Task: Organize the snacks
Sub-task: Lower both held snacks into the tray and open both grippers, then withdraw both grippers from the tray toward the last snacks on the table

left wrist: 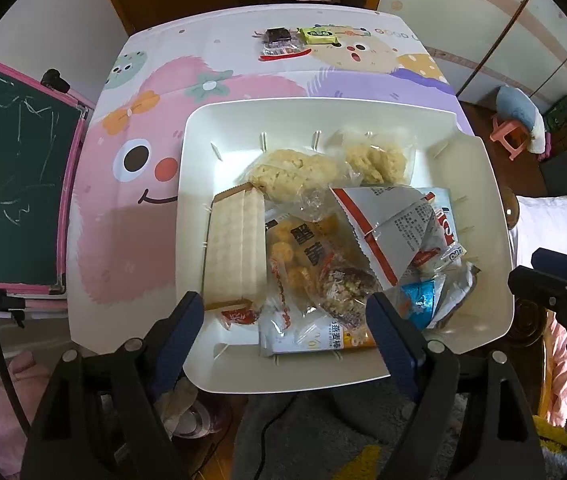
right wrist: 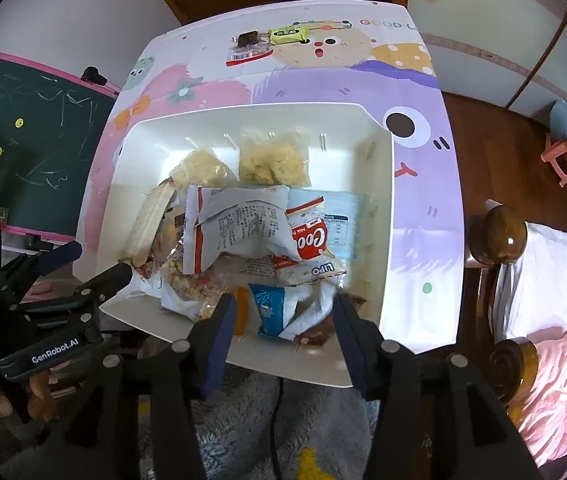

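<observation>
Pastel cloth printed with cartoon monsters covers the counter (left wrist: 243,80), pink on one side and lilac on the other. A white plastic bin (left wrist: 483,208) sits at its near edge, piled with snacks (left wrist: 315,248): two clear bags of pale yellow puffs at the back, a long pack of cream wafers along one wall, and crumpled red-and-white, blue and orange wrappers in the middle. Three small packets (right wrist: 267,40) lie well apart from the bin at the far edge of the counter. The left hand-held gripper (left wrist: 285,316) hangs over the bin's near side with its jaws spread wide and nothing between the pads. The right hand-held gripper (right wrist: 283,322) stands over the bin's near corner, jaws apart, with a blue-and-white wrapper between them but not pinched. Around the counter are a green chalkboard (right wrist: 35,152) with a pink frame, a dark wooden floor, a small pink stool (right wrist: 563,160), and a bed (right wrist: 555,280) with white and pink bedding and a wooden post.
</observation>
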`<action>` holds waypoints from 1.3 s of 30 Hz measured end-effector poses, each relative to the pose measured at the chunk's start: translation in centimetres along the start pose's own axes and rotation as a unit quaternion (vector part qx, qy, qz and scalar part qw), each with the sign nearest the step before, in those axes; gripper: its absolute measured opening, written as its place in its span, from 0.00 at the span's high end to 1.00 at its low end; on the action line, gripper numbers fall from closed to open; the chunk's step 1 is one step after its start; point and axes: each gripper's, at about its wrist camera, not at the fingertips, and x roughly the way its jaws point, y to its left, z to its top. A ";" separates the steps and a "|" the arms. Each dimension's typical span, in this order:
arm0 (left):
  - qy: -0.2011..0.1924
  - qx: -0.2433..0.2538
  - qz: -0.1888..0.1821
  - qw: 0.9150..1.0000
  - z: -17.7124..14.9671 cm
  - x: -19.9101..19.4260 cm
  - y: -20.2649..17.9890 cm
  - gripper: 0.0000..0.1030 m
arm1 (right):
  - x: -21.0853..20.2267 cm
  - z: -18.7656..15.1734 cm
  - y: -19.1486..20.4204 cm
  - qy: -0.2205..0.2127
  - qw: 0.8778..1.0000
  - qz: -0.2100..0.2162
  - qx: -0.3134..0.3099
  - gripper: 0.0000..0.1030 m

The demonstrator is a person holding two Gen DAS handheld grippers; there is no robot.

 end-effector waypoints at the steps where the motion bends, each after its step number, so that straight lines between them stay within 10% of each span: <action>1: -0.001 0.001 0.001 1.000 0.0 0.0 -0.1 0.20 | 0.0 0.0 0.0 0.001 1.000 0.000 0.001 0.51; 23: -0.015 0.017 0.010 1.000 3.3 -1.4 -0.6 0.20 | -0.4 1.9 -1.1 -0.010 1.000 0.006 0.018 0.51; 39: -0.127 0.053 0.011 0.990 16.3 -9.2 1.3 0.16 | -6.8 12.9 -2.0 -0.105 0.993 -0.051 0.009 0.51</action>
